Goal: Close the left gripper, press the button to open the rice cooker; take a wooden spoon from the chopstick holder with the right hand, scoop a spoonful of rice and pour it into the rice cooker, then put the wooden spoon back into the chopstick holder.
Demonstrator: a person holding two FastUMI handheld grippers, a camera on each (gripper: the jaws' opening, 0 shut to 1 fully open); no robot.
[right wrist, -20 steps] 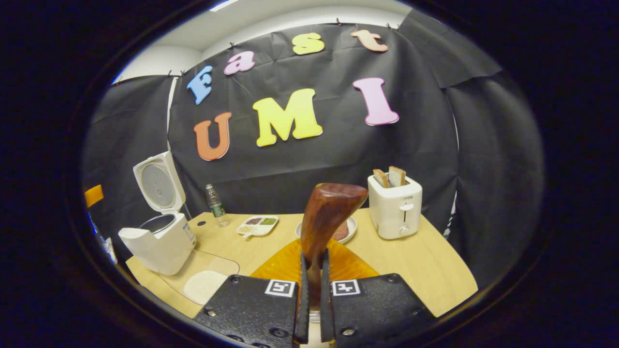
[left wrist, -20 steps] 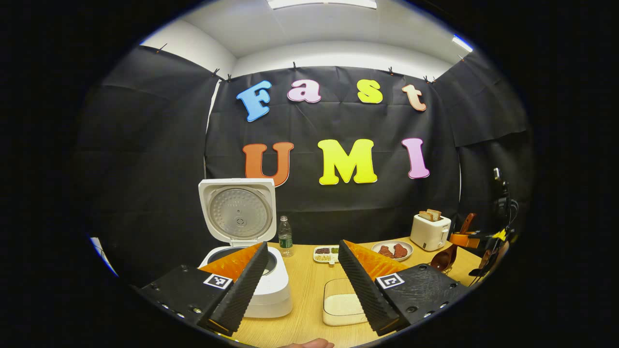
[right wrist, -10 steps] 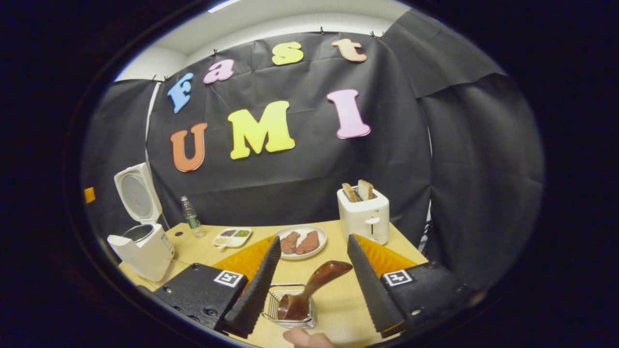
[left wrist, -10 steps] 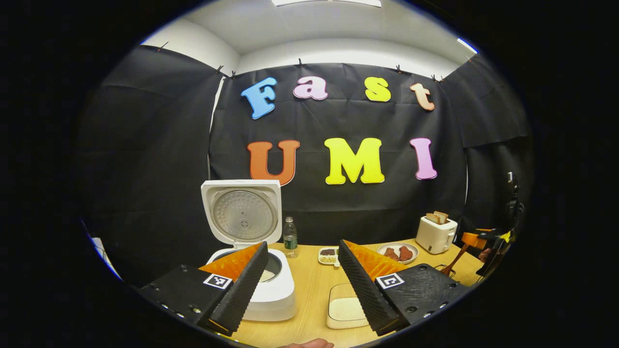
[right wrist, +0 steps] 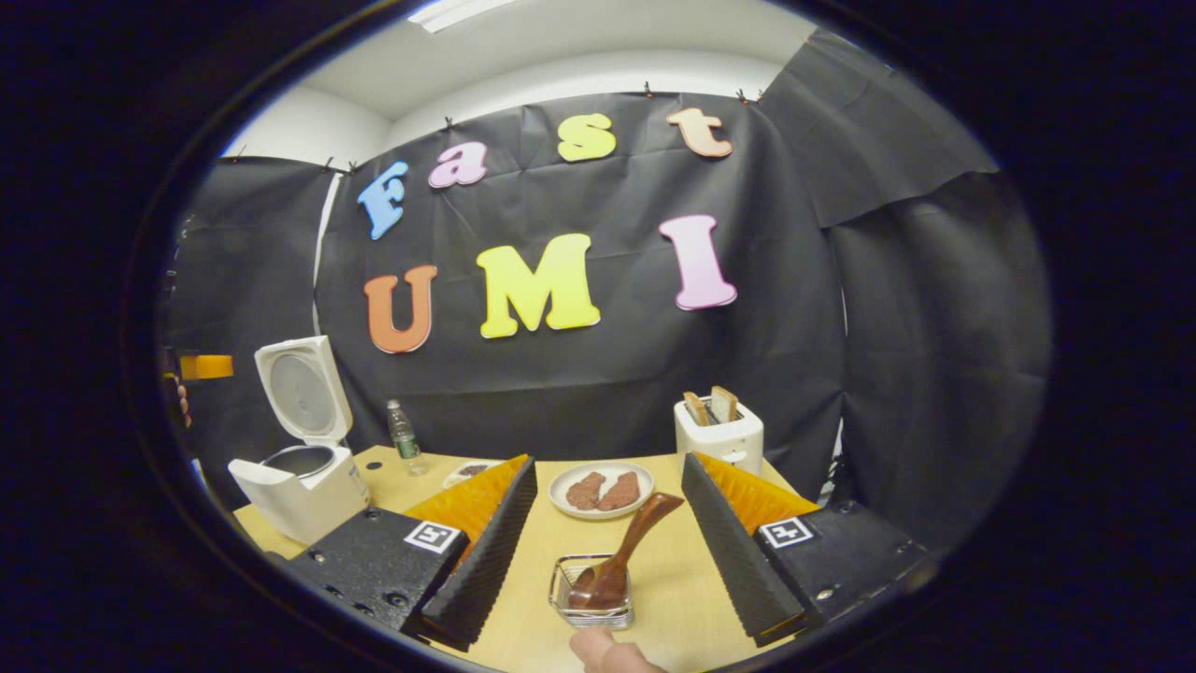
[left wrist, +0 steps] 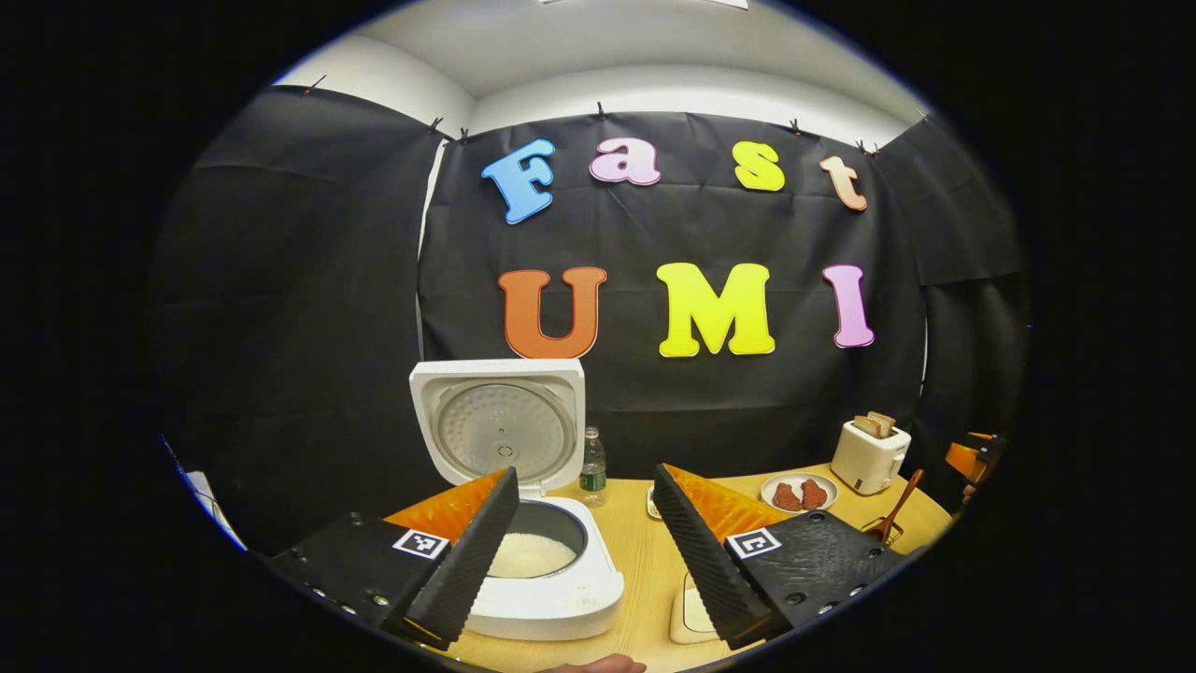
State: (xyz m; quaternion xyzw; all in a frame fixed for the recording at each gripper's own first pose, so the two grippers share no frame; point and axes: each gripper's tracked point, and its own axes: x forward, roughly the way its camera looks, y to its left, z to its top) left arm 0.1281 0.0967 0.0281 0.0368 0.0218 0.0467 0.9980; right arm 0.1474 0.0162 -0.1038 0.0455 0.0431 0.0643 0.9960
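Observation:
The white rice cooker (left wrist: 551, 598) stands with its lid (left wrist: 500, 430) up and white rice (left wrist: 531, 556) in the pot, just ahead of my left gripper (left wrist: 584, 472), which is open and holds nothing. The wooden spoon (right wrist: 624, 559) rests bowl-down in the wire chopstick holder (right wrist: 591, 608), handle leaning up to the right. My right gripper (right wrist: 607, 463) is open just behind it, fingers on either side and apart from the spoon. In the left gripper view the spoon (left wrist: 897, 509) shows far right. The cooker (right wrist: 299, 481) also stands at the left in the right gripper view.
The rice tray (left wrist: 687, 612) peeks out beside my left gripper's right finger. A plate of meat (right wrist: 603, 489), a toaster (right wrist: 719, 435) with bread, a water bottle (right wrist: 404, 435) and a small divided dish (right wrist: 467, 472) stand along the wooden table's (right wrist: 673, 598) back.
My right gripper has opened and let go of the spoon, which now rests in the holder, and has drawn back from it. My left gripper has shifted closer to the open cooker.

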